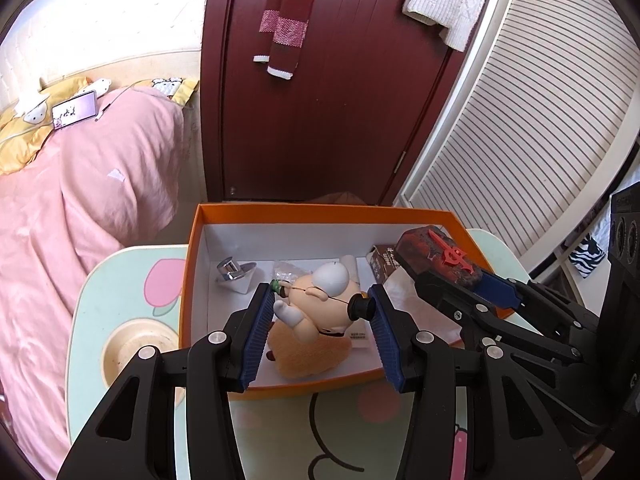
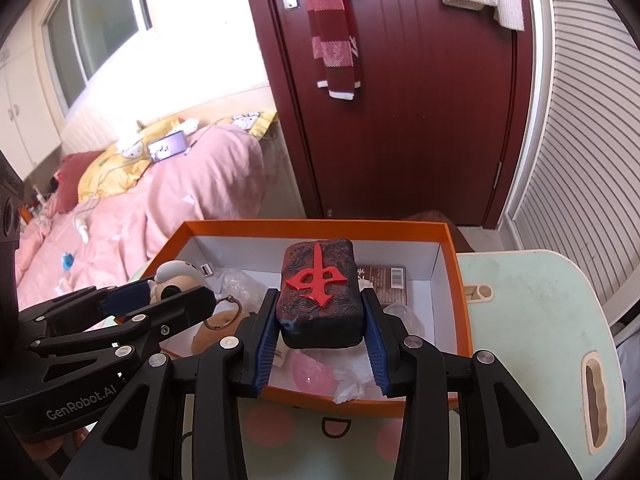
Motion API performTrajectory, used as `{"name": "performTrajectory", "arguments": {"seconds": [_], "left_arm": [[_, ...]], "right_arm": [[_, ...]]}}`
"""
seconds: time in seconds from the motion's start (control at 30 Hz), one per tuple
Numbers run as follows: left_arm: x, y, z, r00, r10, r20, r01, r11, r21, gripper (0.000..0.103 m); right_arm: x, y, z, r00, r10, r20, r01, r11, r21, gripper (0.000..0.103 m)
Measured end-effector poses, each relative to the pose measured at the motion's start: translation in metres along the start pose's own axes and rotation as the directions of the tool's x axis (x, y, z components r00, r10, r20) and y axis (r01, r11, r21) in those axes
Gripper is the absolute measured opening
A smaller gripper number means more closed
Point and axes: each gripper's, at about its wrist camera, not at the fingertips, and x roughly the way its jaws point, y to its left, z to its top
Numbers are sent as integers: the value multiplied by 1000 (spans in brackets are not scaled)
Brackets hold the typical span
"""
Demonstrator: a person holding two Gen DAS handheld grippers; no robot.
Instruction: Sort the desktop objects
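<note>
The right hand-held gripper (image 2: 320, 320) is clamped on a dark block (image 2: 318, 292) bearing a raised red symbol, held above the orange box (image 2: 456, 280) at centre frame. The block looks rigid and fairly heavy, with a textured skin, so its long flat sides seem the safest hold. The left hand-held gripper (image 1: 324, 312) grips a small figurine (image 1: 320, 296) by a thin rod, over the box's middle. The figurine looks light and hard, with fragile limbs; its rounded body would probably stand a grip better. The box sits on a pale green desk (image 2: 540, 300).
</note>
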Motion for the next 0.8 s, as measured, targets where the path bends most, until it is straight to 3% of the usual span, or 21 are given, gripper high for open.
{"name": "performTrajectory", "arguments": {"seconds": [0.37,0.4,0.5,0.53,0.6,0.8], "left_arm": [[2,0,1,1000,2,-7,-2,1000,-4,50],[3,1,1,1000,-1,-15,1,1000,-12,51],[1,4,2,999,37,-6,-37,998,-51,69],[-2,5,2,999,42,12,-41,998,-52,70],[-7,7,2,999,32,38,-29,998,-57,73],[-9,12,1,999,28,37,-26,998,-65,77]], "right_arm": [[2,-1,0,1000,-1,-2,1,1000,7,39],[2,-2,0,1000,1,-3,-1,1000,10,39],[2,-4,1,1000,-6,1,6,1000,27,40],[1,-6,1,1000,-8,7,8,999,36,41],[0,-9,2,1000,-8,16,8,999,53,56],[-3,-8,5,999,-18,29,17,999,46,59]]}}
